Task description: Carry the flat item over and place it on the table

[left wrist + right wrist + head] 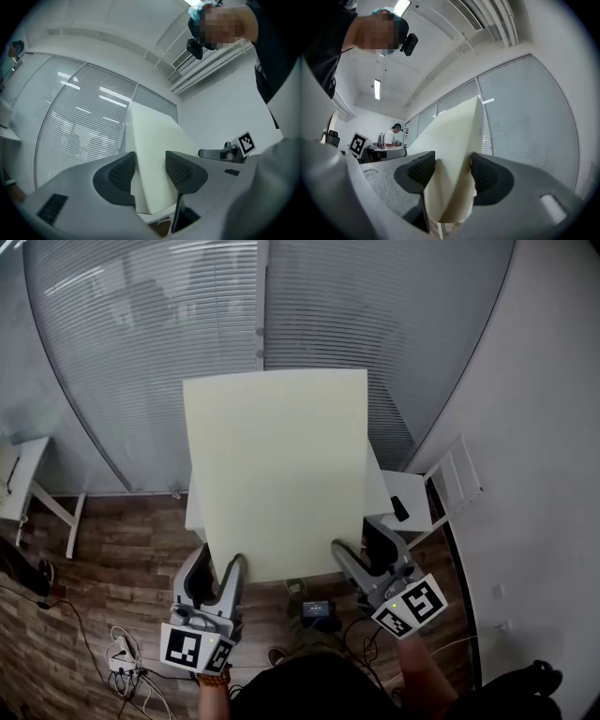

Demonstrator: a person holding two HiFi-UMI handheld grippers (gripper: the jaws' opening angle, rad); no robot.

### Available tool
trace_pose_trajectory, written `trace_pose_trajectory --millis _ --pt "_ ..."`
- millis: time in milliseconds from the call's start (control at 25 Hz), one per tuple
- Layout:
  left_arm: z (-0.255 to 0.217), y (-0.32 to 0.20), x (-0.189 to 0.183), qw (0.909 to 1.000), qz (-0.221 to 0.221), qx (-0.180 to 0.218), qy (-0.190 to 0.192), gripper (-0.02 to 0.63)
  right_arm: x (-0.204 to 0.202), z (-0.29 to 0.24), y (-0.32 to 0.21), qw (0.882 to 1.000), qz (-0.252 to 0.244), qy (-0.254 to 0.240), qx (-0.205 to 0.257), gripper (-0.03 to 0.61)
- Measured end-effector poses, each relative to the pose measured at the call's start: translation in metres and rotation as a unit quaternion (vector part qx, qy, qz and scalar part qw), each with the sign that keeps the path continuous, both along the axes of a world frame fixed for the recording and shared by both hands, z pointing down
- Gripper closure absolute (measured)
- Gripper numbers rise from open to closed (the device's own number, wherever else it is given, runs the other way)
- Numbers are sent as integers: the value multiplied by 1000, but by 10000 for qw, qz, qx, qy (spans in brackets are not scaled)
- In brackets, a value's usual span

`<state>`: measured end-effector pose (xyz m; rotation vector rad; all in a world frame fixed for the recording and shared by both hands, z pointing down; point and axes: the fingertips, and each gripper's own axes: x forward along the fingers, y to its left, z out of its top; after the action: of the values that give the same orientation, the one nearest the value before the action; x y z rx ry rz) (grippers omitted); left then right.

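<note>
Carrying step, by my read near the set-down: the flat cream panel (pixel 277 474) is up in the air, held out ahead of the person and roughly flat. It covers most of the white table (pixel 386 488) below but isn't resting on it yet.

The left gripper (pixel 220 565) is clamped on the panel's near-left corner and the right gripper (pixel 359 540) on the near-right corner. Both gripper views show the pads pressed against the panel's two faces.

Doing it well:
- Only the near edge is gripped, so the far end hangs unsupported. Keep both clamps firm and both hands at the same height, or the panel probably twists.
- Lower slowly and let the panel settle flat on the table.
- Let go only once the table carries it.

Edges and room:
- The panel's far edge sits near the glass wall with blinds (pixel 141 352), so there's little room to push forward.
- The white wall (pixel 534 427) closes off the right side.
- A small dark item (pixel 398 509) lies on the table just beside the panel's right edge. Keep off it.
- The left side is more open. Cables (pixel 122 652) lie on the wood floor (pixel 103 559) near the person's left, so mind any sidestep.
</note>
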<state>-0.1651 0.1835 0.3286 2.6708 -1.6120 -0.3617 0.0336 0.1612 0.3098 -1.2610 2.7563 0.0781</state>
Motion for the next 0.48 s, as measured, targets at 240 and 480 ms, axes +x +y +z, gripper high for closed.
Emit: trace_pose_trajectory --millis 240,480 --pt "3 -31 -3 10000 41 -72 -40 410 -3 4 -30 10000 32 20 -37 339" --pt "4 -64 -8 9999 48 -132 -45 410 -8 5 -62 9999 58 -44 -104 337"
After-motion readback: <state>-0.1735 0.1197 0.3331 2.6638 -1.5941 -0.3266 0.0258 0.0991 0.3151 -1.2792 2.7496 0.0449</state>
